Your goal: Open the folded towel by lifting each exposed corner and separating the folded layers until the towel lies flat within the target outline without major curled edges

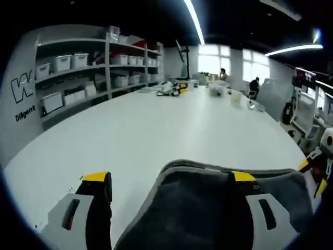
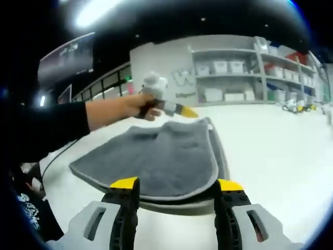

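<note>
A grey towel [image 2: 156, 156] lies folded on a white table [image 2: 281, 156], its layers overlapping — one edge reaching between the right gripper [image 2: 177, 187], whose jaws stand wide apart. The left gripper [image 1: 169, 179], held in a person's hand [image 2: 127, 107], also has its jaws wide over the towel's edge. Shelves [image 1: 88, 67] with bins stand beyond.

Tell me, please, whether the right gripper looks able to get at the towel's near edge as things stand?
Probably yes. The right gripper has its jaws open, with the towel's near edge lying between their tips, and nothing stands between them on the table.
</note>
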Motion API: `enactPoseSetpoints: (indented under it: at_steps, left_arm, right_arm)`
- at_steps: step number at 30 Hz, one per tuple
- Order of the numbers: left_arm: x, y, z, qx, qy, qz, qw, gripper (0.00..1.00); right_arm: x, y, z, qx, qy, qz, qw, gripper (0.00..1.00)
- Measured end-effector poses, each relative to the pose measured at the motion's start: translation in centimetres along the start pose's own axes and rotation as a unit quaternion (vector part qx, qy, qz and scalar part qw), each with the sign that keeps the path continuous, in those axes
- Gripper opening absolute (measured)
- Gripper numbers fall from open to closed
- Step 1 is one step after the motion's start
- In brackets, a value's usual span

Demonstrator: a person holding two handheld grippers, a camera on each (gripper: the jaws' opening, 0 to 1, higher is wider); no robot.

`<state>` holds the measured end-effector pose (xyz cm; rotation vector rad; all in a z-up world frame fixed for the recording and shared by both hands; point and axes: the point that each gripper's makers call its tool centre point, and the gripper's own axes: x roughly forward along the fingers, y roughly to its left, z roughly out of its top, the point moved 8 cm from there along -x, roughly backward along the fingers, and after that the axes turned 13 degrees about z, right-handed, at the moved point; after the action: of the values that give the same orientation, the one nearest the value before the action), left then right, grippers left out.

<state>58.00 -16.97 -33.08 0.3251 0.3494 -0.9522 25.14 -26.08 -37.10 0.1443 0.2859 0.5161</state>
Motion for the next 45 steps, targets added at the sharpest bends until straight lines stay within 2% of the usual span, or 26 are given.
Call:
enactPoseSetpoints:
  at_steps: [2,4,5,8,11,15,19,22,24,30,34,36,38,43,45]
  left_arm:
    - [0.3,-0.2,-0.2,0.007,0.007,-0.006,0.9999,0.86]
    - [0.6,-0.7,-0.9,-0.001,0.039,-0.031,0.9988,0.81]
    - [0.9,-0.9,-1.5,-0.008,0.065,-0.042,0.9969,0.81]
    - [1.4,-0.6,-1.8,0.026,0.062,-0.027,0.9974,0.76]
    - [1.7,-0.6,-1.6,0.016,0.054,-0.034,0.9978,0.65]
    - [2.1,-0.5,-1.3,0.004,0.061,-0.031,0.9976,0.63]
    - [2.2,-0.7,-1.3,0.011,0.064,-0.040,0.9971,0.49]
    - [2.3,-0.6,-1.3,0.004,0.070,-0.034,0.9970,0.47]
    - [2.3,-0.6,-1.3,0.002,0.074,-0.034,0.9967,0.38]
    - [2.3,-0.2,-1.4,-0.003,0.079,-0.021,0.9967,0.28]
    - [2.7,0.2,-1.3,0.015,0.074,0.001,0.9971,0.27]
    - [2.9,0.2,-1.1,0.026,0.073,0.002,0.9970,0.19]
    - [3.0,0.2,-1.1,0.040,0.073,0.011,0.9965,0.17]
    - [2.7,0.3,-0.8,0.055,0.066,0.010,0.9962,0.13]
    - [2.5,0.3,-0.5,0.062,0.061,0.010,0.9962,0.08]
  right_arm:
    - [0.1,-0.2,0.2,0.002,0.002,0.001,1.0000,0.50]
    - [0.3,-0.3,0.2,0.004,0.010,-0.001,0.9999,0.45]
    - [0.5,-0.7,0.1,0.004,0.019,-0.010,0.9998,0.40]
    - [0.6,-1.1,0.0,0.008,0.025,-0.020,0.9995,0.34]
    - [0.4,-1.2,-0.1,0.015,0.023,-0.025,0.9993,0.32]
    - [0.4,-1.2,-0.1,0.019,0.016,-0.027,0.9993,0.31]
    - [0.4,-1.3,-0.2,0.021,0.014,-0.027,0.9993,0.30]
    - [0.3,-1.3,-0.2,0.023,0.011,-0.026,0.9993,0.30]
    - [0.3,-1.3,-0.2,0.026,0.009,-0.026,0.9993,0.29]
    - [0.3,-1.4,-0.2,0.024,0.011,-0.028,0.9993,0.27]
    - [0.3,-1.4,-0.3,0.024,0.011,-0.029,0.9992,0.26]
    - [0.2,-1.4,-0.3,0.025,0.010,-0.029,0.9992,0.26]
    - [0.2,-1.5,-0.4,0.025,0.009,-0.029,0.9992,0.26]
    - [0.2,-1.5,-0.4,0.025,0.008,-0.029,0.9992,0.25]
    - [0.1,-1.5,-0.4,0.027,0.006,-0.029,0.9992,0.24]
